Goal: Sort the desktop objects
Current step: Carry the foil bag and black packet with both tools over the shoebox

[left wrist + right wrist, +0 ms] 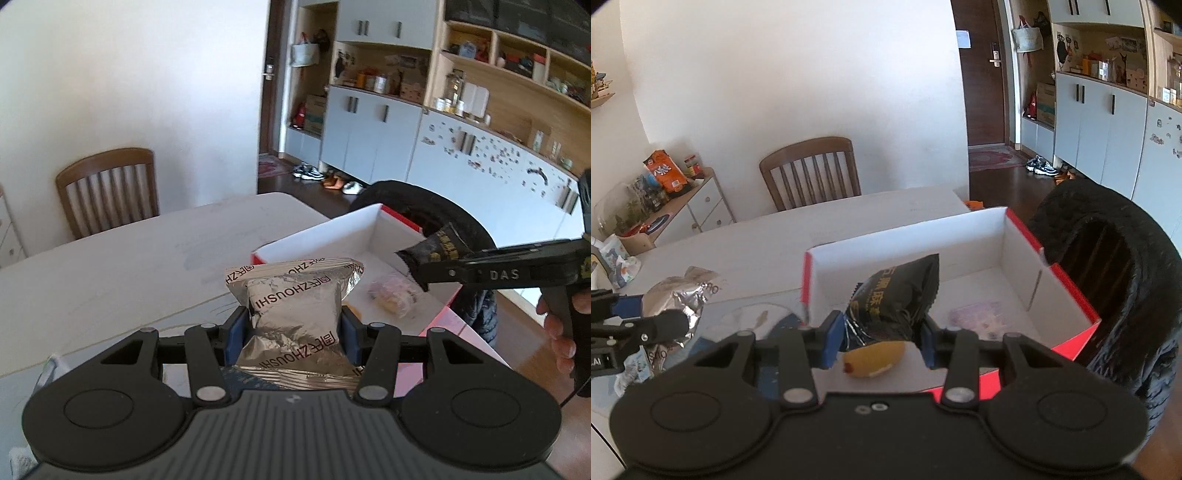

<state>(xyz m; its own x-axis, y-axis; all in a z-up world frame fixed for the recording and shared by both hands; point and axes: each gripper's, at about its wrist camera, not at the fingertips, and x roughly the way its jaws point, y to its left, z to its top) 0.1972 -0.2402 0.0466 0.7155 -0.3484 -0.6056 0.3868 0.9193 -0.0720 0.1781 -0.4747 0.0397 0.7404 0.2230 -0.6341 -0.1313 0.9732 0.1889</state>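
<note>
You are mid-delivery: your right tongs [881, 341] pinch a glossy black crinkled snack packet [897, 295] over the red-edged white box [1015, 251] at frame centre; release it there. Your left tongs [293, 328] clamp a creased silver foil pouch [295, 295], held above the counter [110, 266]; it likely goes in next.

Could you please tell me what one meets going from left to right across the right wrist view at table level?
Silver foil packet → black snack packet → pink wrapped item → black padded chair.
</note>
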